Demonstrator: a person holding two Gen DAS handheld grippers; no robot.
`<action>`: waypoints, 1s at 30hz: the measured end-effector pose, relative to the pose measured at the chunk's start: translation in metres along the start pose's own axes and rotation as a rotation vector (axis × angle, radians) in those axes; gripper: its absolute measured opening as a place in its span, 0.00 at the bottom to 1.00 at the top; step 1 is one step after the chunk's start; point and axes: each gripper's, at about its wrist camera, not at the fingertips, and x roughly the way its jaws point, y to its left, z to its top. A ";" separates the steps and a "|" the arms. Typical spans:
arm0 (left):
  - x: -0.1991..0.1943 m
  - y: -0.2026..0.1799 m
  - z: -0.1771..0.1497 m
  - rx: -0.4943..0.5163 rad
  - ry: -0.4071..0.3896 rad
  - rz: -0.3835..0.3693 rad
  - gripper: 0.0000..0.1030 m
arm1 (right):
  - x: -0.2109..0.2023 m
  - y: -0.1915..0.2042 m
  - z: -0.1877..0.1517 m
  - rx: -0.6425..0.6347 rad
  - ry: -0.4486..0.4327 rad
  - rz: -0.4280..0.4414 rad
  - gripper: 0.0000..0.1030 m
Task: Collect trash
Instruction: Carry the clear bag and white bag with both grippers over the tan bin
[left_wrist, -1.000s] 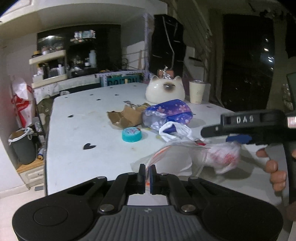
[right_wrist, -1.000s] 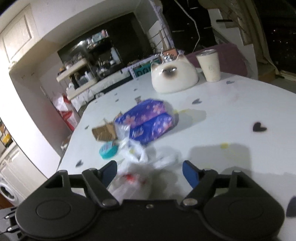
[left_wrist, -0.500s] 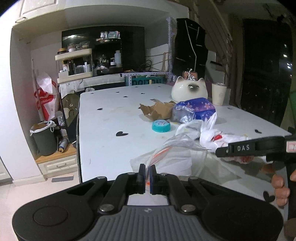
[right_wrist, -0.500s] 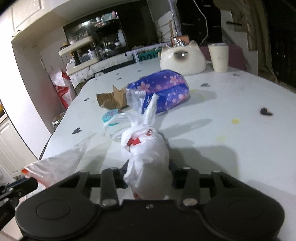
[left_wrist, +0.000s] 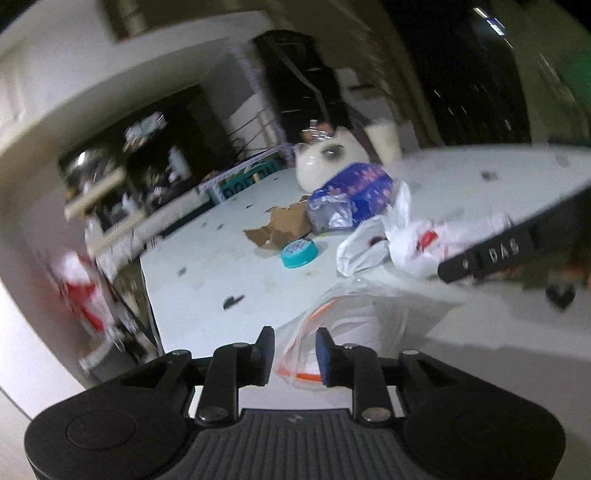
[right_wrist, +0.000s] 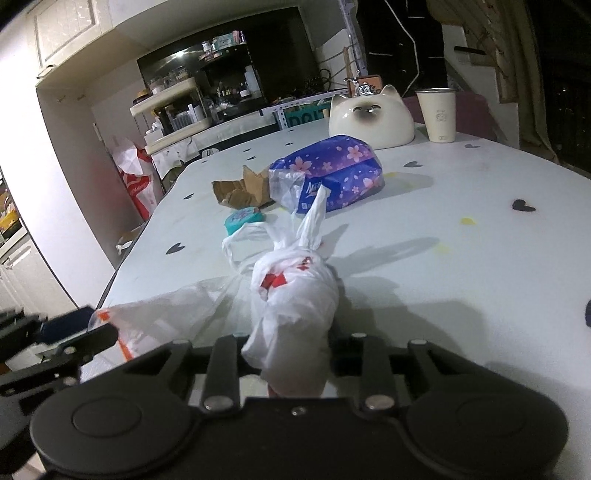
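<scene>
My right gripper (right_wrist: 291, 354) is shut on a knotted white plastic bag (right_wrist: 293, 306) with red print and holds it above the white table (right_wrist: 461, 280). The bag also shows in the left wrist view (left_wrist: 417, 240), with the right gripper's finger over it. My left gripper (left_wrist: 293, 354) is open, its fingers apart around the orange-edged mouth of a clear plastic bag (left_wrist: 354, 325). That clear bag also shows in the right wrist view (right_wrist: 166, 314), lying at the table's near left edge.
On the table lie a teal lid (right_wrist: 243, 218), torn brown cardboard (right_wrist: 242, 190), a purple flowered tissue pack (right_wrist: 332, 171), a cat-shaped ceramic (right_wrist: 371, 114) and a cup (right_wrist: 437, 114). Shelves and a red-white bag (right_wrist: 135, 181) stand beyond the table's left edge.
My left gripper has opened off the clear bag's edge and tilted, blurring its view. My right gripper stays shut on the white knotted bag.
</scene>
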 end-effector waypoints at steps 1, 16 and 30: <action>0.001 -0.004 0.002 0.049 0.001 0.012 0.27 | -0.001 0.001 -0.001 -0.002 0.000 0.002 0.28; 0.006 -0.013 0.011 0.107 0.038 -0.017 0.11 | -0.019 0.002 -0.010 0.000 -0.004 0.000 0.28; -0.047 0.060 -0.020 -0.477 -0.020 -0.056 0.05 | -0.054 0.032 -0.004 -0.055 -0.065 0.001 0.27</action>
